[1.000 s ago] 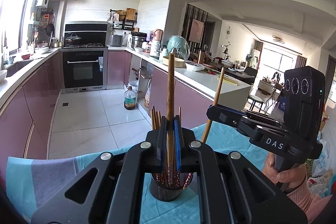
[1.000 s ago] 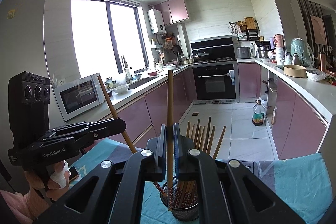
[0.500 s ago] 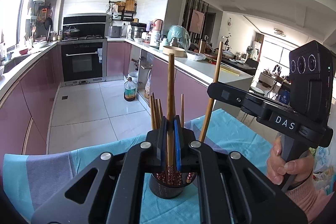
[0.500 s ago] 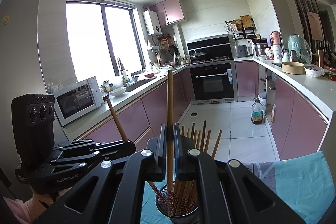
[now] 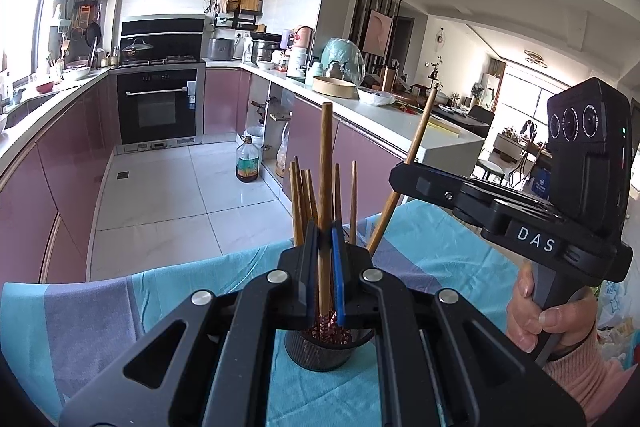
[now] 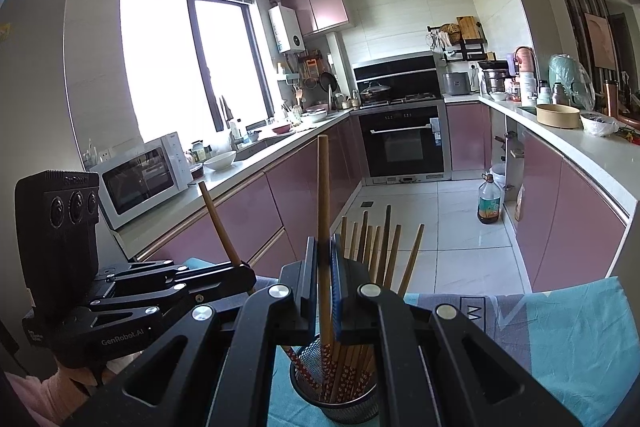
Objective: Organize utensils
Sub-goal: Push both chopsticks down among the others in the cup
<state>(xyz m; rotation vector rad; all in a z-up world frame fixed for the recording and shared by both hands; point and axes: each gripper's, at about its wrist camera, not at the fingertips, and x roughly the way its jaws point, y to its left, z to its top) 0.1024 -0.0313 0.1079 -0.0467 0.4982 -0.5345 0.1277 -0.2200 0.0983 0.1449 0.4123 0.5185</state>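
My left gripper point(image 5: 326, 231) is shut on one brown chopstick point(image 5: 327, 163) that stands nearly upright, its red patterned lower end inside the black mesh holder point(image 5: 320, 351). Several more chopsticks point(image 5: 300, 195) stand in that holder. To the right, my right gripper point(image 5: 397, 175) is shut on a second chopstick point(image 5: 418, 147) that slants down towards the holder. In the right wrist view, the right gripper point(image 6: 323, 247) clamps its chopstick point(image 6: 323, 187) over the holder point(image 6: 340, 403). The left gripper point(image 6: 245, 273) holds its slanted chopstick point(image 6: 218, 223) at the left.
The holder stands on a table with a teal and grey cloth point(image 5: 432, 251). A hand in a pink sleeve point(image 5: 532, 323) grips the right handle. Behind are pink kitchen cabinets point(image 5: 60, 163), an oven point(image 5: 160, 107), a microwave point(image 6: 140, 179) and an oil bottle point(image 5: 247, 167) on the tiled floor.
In the left wrist view the right gripper and its chopstick have risen a little. The left gripper has tipped slightly downward. Both stay shut on their chopsticks.
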